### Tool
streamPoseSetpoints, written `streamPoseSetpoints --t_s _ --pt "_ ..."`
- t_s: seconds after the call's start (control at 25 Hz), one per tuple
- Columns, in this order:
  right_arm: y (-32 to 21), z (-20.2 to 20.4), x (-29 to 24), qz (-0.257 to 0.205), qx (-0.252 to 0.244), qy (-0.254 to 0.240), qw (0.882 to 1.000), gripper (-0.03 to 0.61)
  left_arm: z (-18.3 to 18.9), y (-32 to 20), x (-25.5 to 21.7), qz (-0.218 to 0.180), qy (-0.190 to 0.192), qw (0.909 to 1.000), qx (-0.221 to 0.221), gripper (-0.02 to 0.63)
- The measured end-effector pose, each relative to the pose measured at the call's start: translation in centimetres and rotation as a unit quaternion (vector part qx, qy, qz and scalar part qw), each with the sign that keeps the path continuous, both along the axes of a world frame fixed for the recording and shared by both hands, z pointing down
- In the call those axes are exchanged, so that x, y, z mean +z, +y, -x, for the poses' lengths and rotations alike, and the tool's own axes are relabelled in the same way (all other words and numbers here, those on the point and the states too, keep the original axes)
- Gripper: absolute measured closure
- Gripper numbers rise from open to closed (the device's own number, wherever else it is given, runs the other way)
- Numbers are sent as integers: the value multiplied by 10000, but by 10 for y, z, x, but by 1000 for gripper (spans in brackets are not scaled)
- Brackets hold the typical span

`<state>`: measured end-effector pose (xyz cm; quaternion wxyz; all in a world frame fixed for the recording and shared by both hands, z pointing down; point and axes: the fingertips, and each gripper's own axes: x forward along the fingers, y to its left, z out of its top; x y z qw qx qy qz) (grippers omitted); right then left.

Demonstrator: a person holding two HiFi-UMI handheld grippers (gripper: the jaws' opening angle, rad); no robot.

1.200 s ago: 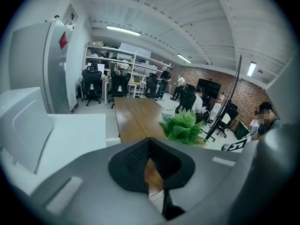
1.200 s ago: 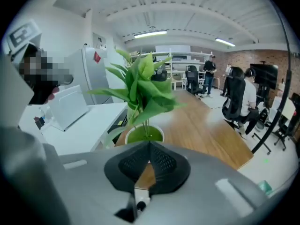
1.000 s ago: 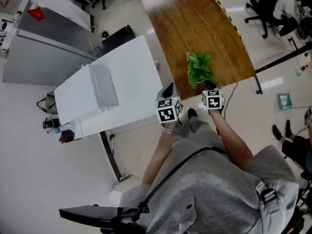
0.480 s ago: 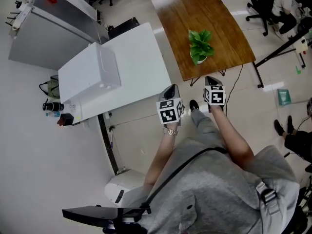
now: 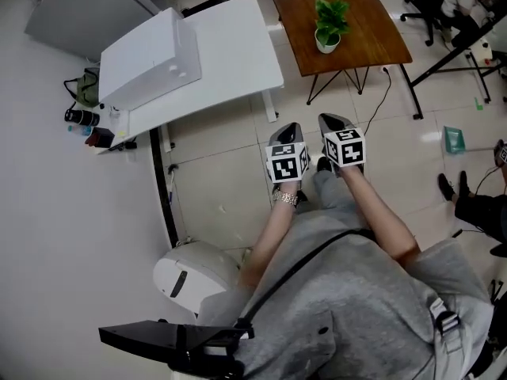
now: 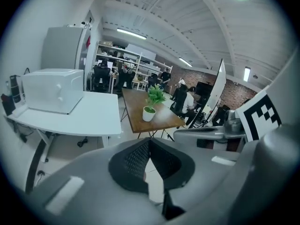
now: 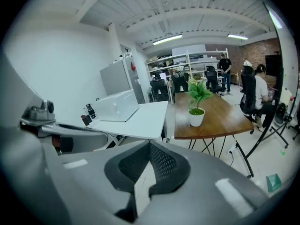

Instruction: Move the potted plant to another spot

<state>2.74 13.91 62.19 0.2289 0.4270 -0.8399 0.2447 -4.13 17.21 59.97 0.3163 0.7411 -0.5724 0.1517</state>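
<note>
Two grey handheld tools, the left gripper (image 5: 291, 127) and the right gripper (image 5: 328, 119), hover side by side above the pale tiled floor (image 5: 214, 188), jaws clenched on nothing. Well apart from both, the green leafy potted plant (image 5: 329, 24) in its white pot stands upright on the brown wooden table (image 5: 376, 32).

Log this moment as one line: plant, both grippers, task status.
potted plant: upright on wooden table | left gripper: shut, empty, over floor | right gripper: shut, empty, over floor | task: plant not held
</note>
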Motion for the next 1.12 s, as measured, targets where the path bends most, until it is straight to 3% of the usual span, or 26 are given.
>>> streamPoseSetpoints --t_s 0.44,0.72,1.12 --pt "4 14 -55 -354 -775 -200 9962 577 -41 -19 -38 -378 -41 9989 257 598" --pt "-1 -12 -60 -279 -576 -362 9973 577 -60 -20 -47 -475 -167 9977 462 598" --pt "-6 -1 -72 -366 -737 -545 9951 578 -60 -29 -48 -471 -244 9973 507 598"
